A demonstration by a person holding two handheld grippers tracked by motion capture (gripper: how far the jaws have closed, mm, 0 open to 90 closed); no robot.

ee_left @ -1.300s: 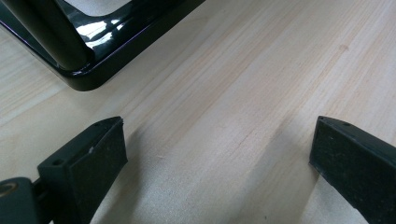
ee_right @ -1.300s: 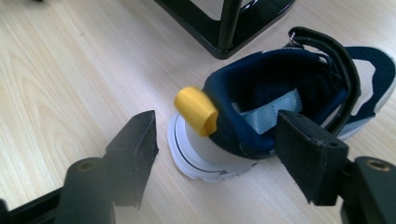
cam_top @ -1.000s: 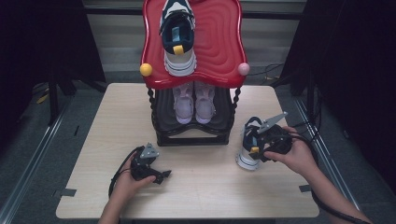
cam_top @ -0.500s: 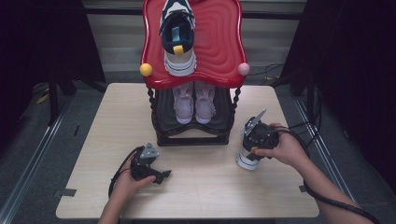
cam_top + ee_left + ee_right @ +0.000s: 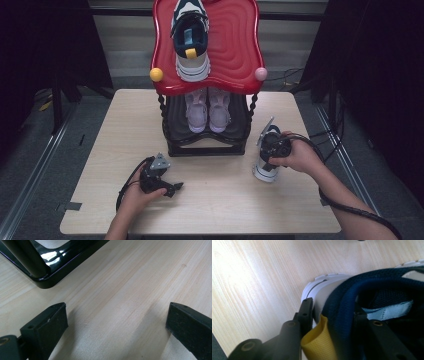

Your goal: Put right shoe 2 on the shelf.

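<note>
You are clamping your right gripper point(image 5: 270, 150) on the heel collar of the navy-and-white sneaker point(image 5: 265, 170), which is standing on the table point(image 5: 220, 200) just right of the shoe rack point(image 5: 205, 145). In the right gripper view the jaws have just been closing on that collar: one is pressing the white heel outside, the other is sitting inside the shoe point(image 5: 372, 290), with the yellow pull tab point(image 5: 318, 342) beside them. Your left gripper point(image 5: 172, 189) is resting on the table with its jaws wide apart and nothing between them. The matching sneaker point(image 5: 191, 40) is already lying on the red top shelf point(image 5: 235, 50) (a pale pink pair point(image 5: 207, 107) is occupying the lower tier). So the grasp looks made; lifting and placing this shoe beside its mate is what is left.
</note>
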